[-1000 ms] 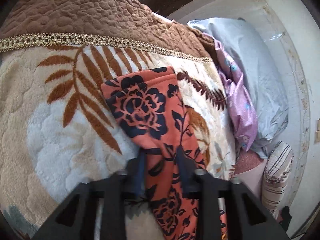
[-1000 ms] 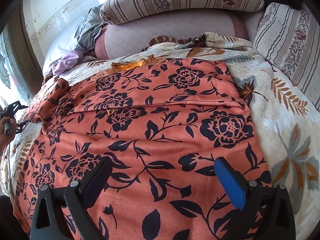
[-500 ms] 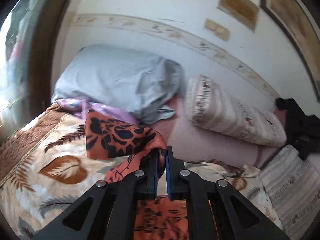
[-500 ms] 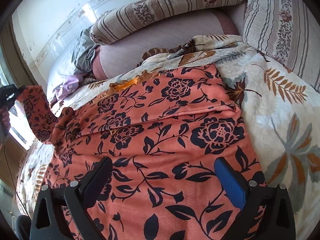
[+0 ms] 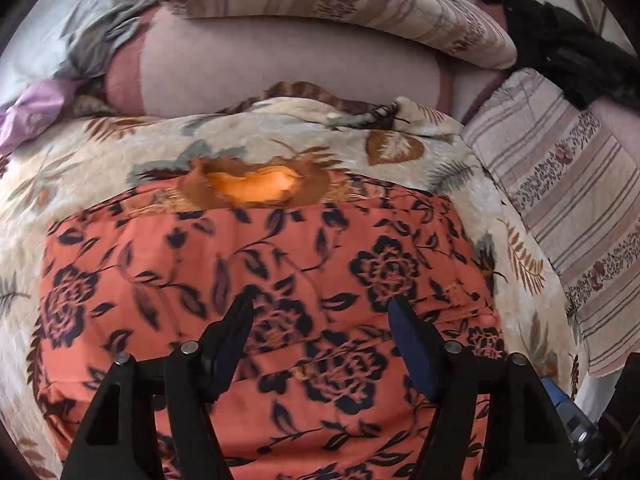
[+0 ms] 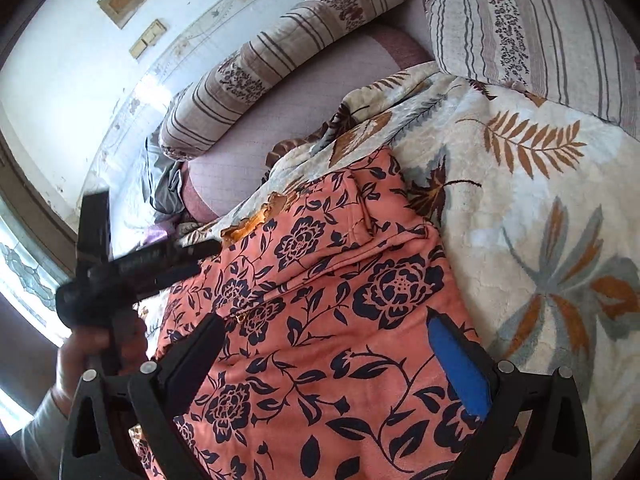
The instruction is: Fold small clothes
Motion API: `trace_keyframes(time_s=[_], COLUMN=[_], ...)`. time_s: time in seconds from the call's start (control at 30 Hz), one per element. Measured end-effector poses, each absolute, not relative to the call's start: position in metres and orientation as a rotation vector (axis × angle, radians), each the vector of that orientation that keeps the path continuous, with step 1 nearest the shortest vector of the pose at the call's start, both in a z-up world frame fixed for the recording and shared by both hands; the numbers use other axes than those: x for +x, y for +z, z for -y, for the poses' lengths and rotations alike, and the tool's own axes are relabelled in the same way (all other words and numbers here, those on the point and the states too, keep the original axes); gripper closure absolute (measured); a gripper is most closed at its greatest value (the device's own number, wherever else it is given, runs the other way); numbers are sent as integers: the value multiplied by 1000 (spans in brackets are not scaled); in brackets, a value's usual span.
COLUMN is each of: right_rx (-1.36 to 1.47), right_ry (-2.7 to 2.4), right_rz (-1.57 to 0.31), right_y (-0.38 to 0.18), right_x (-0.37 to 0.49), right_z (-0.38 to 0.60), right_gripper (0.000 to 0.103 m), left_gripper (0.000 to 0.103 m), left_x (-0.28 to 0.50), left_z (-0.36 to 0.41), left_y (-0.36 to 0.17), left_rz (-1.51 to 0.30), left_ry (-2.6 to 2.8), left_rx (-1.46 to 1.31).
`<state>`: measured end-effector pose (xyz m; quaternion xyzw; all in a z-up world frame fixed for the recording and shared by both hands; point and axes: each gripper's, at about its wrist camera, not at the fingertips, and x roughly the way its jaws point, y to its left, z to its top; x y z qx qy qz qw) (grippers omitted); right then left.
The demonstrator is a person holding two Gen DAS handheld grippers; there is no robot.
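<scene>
An orange garment with a dark flower print (image 5: 280,264) lies spread on the leaf-patterned blanket (image 5: 100,160), its orange neckline (image 5: 252,184) at the far edge. A sleeve lies folded over its body. My left gripper (image 5: 320,316) is open and empty just above the middle of the garment. In the right wrist view the garment (image 6: 340,320) fills the centre, and my right gripper (image 6: 328,332) is open and empty above its lower part. The left gripper (image 6: 120,268) shows there at the left, held in a hand.
Striped pillows (image 5: 340,4) and a mauve bolster (image 5: 288,68) lie beyond the garment. A grey pillow (image 5: 80,12) and a lilac cloth (image 5: 36,108) sit far left. A striped cushion (image 6: 520,20) is at the right. A dark cloth (image 5: 560,48) lies at the top right.
My left gripper carried the sleeve across over the garment, opened and let it go. The sleeve now lies folded on the body. My right gripper stayed open and tilted.
</scene>
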<state>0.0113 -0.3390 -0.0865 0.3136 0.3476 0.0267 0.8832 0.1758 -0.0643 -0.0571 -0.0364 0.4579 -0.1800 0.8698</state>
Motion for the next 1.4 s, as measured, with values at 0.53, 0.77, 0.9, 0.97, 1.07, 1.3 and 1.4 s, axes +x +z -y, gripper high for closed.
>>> trace_keyframes(time_s=[0.53, 0.77, 0.9, 0.97, 1.07, 1.3, 1.4], right_rx=[914, 557, 220, 58, 11, 173, 196], right_ry=[84, -9, -66, -87, -112, -134, -146], right_rz=[-951, -1134, -1149, -1053, -1033, -1125, -1063], right_y=[-118, -128, -109, -83, -85, -119, -97], right_x=[166, 194, 199, 187, 177, 175, 173], right_z=[370, 330, 300, 288, 288, 310, 311], right_gripper=[2, 64, 94, 94, 94, 31, 23], left_gripper=[32, 32, 32, 32, 29, 28, 27], left_x=[131, 133, 134, 133, 134, 142, 145], left_z=[-136, -132, -128, -124, -115, -107, -110], left_y=[-105, -109, -106, -103, -103, -120, -123], left_rz=[-852, -837, -816, -803, -805, -877, -898], left_ry=[-84, -126, -92, -93, -59, -17, -13], left_rx=[-364, -352, -307, -280, -207, -137, -163])
